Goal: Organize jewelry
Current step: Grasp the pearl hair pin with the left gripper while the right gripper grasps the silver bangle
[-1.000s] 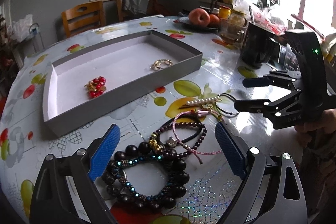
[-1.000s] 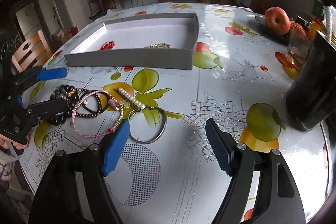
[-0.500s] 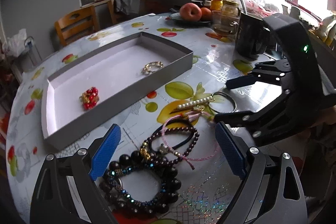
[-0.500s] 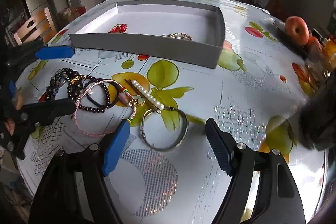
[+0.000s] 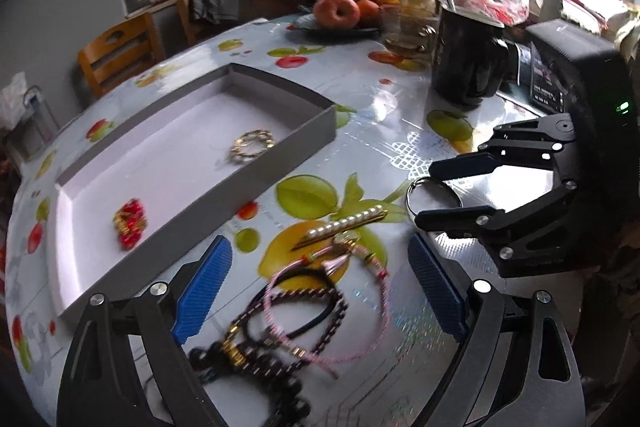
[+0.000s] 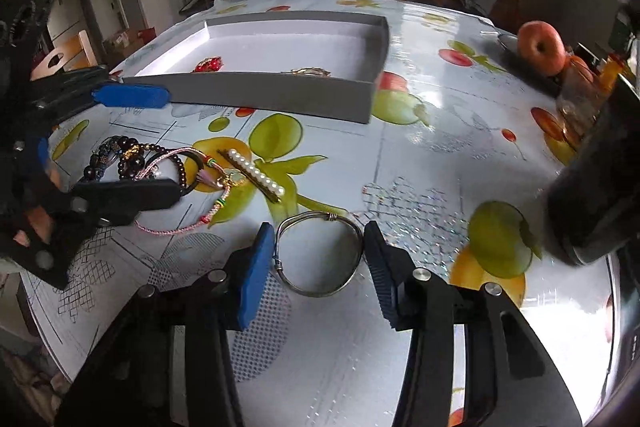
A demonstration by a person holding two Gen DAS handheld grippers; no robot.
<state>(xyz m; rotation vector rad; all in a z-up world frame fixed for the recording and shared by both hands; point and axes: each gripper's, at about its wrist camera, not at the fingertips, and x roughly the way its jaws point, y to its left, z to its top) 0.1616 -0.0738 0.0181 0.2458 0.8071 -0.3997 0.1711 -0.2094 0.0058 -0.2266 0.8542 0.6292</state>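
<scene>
Jewelry lies scattered on the near part of the table [image 6: 420, 163], which wears a glossy cloth printed with fruit. We hold the right gripper [image 6: 316, 259] low over a silver wire bangle [image 6: 319, 253] that lies flat on the cloth near the table's front edge. The bangle sits between the two blue pads; the jaws are closing on it, the left pad looks to be at its rim, and we cannot tell whether the right one touches — no firm squeeze shows.

Just behind the bangle, toward the table's middle, lies a pearl hair clip [image 6: 256, 174], slanted. Left of it is a tangle: a pink cord bracelet [image 6: 176, 227], a black hair tie [image 5: 308, 303] and dark bead bracelets [image 6: 120, 157], overlapping one another.

Our left gripper [image 5: 318, 289] hovers over that tangle with its jaws wide apart and nothing pressed between the pads; the pink cord and beads lie on the cloth under the gap.

Behind the jewelry, toward the far left of the table, stands a shallow grey tray [image 5: 280, 151] with a white floor. Inside it rest a red beaded piece [image 5: 130, 223] near its left end and a gold chain bracelet [image 5: 252, 145] near the front wall, well apart from each other.

At the table's right edge stands a black mug [image 5: 468, 67]. Beyond it, at the far right corner — a plate with an apple [image 5: 336, 9], some jars and plastic bags.
</scene>
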